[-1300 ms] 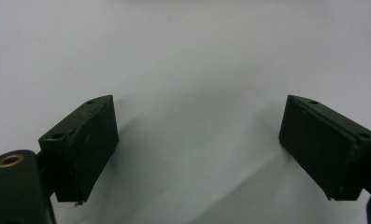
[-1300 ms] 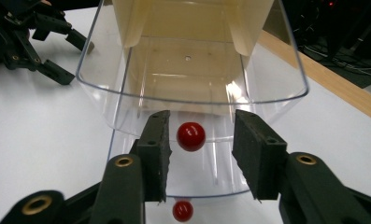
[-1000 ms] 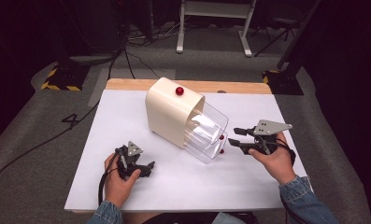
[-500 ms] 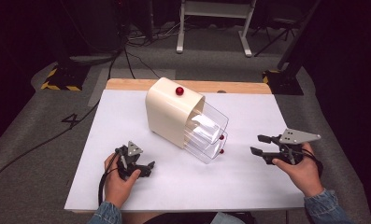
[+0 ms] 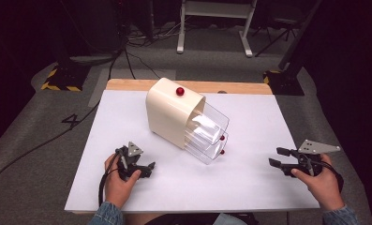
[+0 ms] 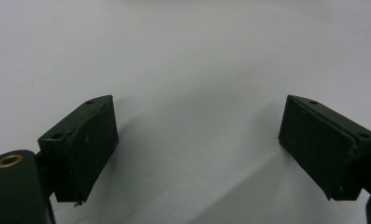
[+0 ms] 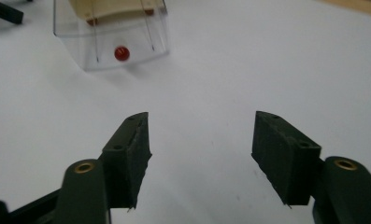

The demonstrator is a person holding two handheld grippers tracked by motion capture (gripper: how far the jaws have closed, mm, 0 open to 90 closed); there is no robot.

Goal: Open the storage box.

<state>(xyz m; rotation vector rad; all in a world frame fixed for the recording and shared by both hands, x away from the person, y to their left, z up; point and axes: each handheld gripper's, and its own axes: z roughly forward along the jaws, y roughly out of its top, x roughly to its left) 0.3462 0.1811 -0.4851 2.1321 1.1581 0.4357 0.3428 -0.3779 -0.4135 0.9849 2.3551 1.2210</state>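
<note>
Since a second ago my right gripper (image 5: 281, 164) has drawn back from the clear drawer (image 5: 207, 136) of the cream cabinet (image 5: 167, 112) toward the table's (image 5: 258, 122) right edge. I judge the drawer work finished or paused. Both grippers stand wide open, fingers (image 7: 129, 149) empty. Left gripper (image 5: 144, 168) rests at the table's near left. The cabinet sits mid-table, well apart from both; its drawer, red knob (image 7: 122, 53) forward, faces my right gripper.

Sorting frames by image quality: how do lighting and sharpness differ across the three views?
High view: white table brightly lit, surroundings fall to near black, overall soft. Left gripper view: the left gripper casts soft shadows on the white surface. Right gripper view: near jaws blurred, clear drawer with its red knob sharper.
</note>
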